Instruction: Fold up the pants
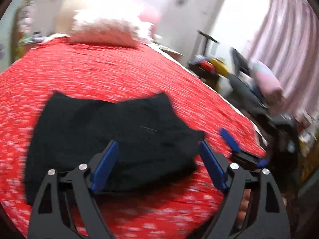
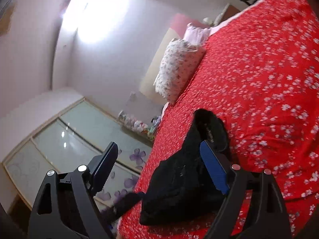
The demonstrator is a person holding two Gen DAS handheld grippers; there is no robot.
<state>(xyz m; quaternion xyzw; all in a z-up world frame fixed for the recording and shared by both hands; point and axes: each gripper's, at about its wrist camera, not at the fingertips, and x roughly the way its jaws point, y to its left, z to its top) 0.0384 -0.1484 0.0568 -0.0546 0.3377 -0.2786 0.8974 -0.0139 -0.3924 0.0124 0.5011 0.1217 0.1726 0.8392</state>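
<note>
The black pants point(image 1: 111, 135) lie folded in a compact stack on the red flowered bedspread point(image 1: 99, 73). My left gripper point(image 1: 159, 147) is open and empty, hovering just above the near edge of the pants. My right gripper's blue fingers point(image 1: 229, 139) show at the pants' right edge in the left wrist view. In the right wrist view, tilted sideways, the right gripper point(image 2: 159, 149) is open and empty above the pants point(image 2: 179, 177), which lie near the edge of the bedspread point(image 2: 259, 69).
A flowered pillow point(image 1: 105, 33) lies at the head of the bed, also visible in the right wrist view point(image 2: 177, 69). A chair with clutter point(image 1: 249, 79) and pink curtains point(image 1: 283, 39) stand beside the bed. A glass-door wardrobe point(image 2: 69, 149) stands on the other side.
</note>
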